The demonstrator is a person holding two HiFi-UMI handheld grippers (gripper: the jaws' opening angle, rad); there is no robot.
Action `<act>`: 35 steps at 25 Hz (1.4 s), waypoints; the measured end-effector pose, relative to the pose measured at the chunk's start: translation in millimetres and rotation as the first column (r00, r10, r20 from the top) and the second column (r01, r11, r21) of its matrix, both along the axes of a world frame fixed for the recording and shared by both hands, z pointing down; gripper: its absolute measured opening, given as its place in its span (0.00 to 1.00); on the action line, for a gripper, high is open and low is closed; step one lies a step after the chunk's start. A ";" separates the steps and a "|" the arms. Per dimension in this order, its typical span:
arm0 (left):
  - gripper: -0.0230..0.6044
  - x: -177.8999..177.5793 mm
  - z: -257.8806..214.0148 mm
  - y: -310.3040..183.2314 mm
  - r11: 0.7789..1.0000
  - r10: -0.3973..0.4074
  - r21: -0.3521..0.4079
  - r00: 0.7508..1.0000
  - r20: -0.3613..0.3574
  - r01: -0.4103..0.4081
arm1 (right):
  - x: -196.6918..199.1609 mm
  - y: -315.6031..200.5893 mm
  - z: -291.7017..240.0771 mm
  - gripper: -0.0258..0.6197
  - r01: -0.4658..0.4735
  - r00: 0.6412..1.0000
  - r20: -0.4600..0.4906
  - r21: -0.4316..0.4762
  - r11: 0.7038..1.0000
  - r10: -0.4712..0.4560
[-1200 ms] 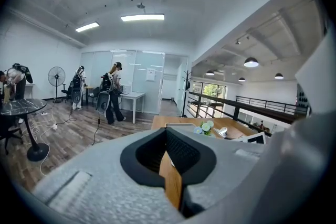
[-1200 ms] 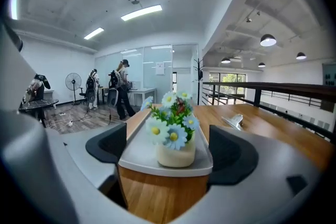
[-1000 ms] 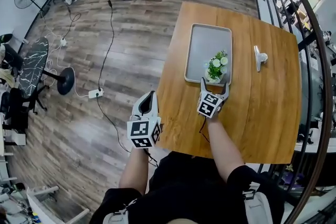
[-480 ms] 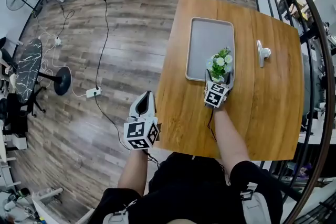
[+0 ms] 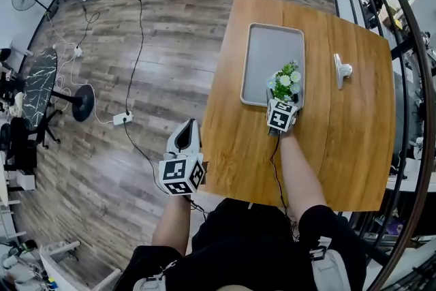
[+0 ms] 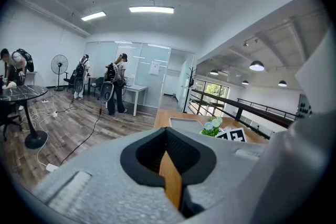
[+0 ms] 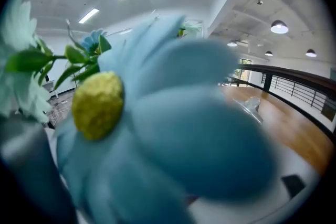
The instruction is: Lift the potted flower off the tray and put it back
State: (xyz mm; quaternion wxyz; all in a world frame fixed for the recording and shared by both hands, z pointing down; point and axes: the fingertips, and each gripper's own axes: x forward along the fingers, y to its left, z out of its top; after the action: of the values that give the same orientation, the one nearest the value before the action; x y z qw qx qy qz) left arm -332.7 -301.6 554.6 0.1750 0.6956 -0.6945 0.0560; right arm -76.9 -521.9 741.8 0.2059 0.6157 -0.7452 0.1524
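Right gripper (image 5: 282,105) has pushed right up on the potted flower (image 5: 285,81). A second ago its jaws were spread just short of the pot, and now the marker cube sits tight against the plant. Its own camera is nothing but blurry blue petal, so I honestly can't tell if the jaws have closed on the pot. The flower hasn't budged: it's upright in the near right corner of the tray (image 5: 267,51) on the wooden table (image 5: 340,146). Left gripper (image 5: 185,141) has stayed put off the table's left edge, out over the floor, with its jaws together and nothing in them.
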 end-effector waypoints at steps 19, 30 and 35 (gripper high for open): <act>0.06 94.3 -52.5 1.5 0.992 0.074 0.100 0.997 0.019 -0.075 | 54.6 38.2 -145.1 0.73 0.075 0.992 0.079 0.216 0.973 -0.094; 0.06 167.1 -89.0 0.4 0.973 0.155 0.172 0.988 0.021 -0.156 | 109.6 98.8 -259.7 0.73 0.104 0.986 0.078 0.409 0.907 -0.149; 0.06 201.0 -106.7 -4.6 0.956 0.205 0.209 0.978 0.034 -0.207 | 144.2 125.1 -303.1 0.73 0.068 0.990 0.074 0.481 0.874 -0.117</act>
State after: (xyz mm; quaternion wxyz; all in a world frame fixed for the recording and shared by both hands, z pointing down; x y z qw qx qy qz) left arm -131.7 -306.2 447.9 0.0892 0.7784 -0.6213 0.0041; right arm 67.3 -396.9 438.7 0.0172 0.6025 -0.7978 -0.0151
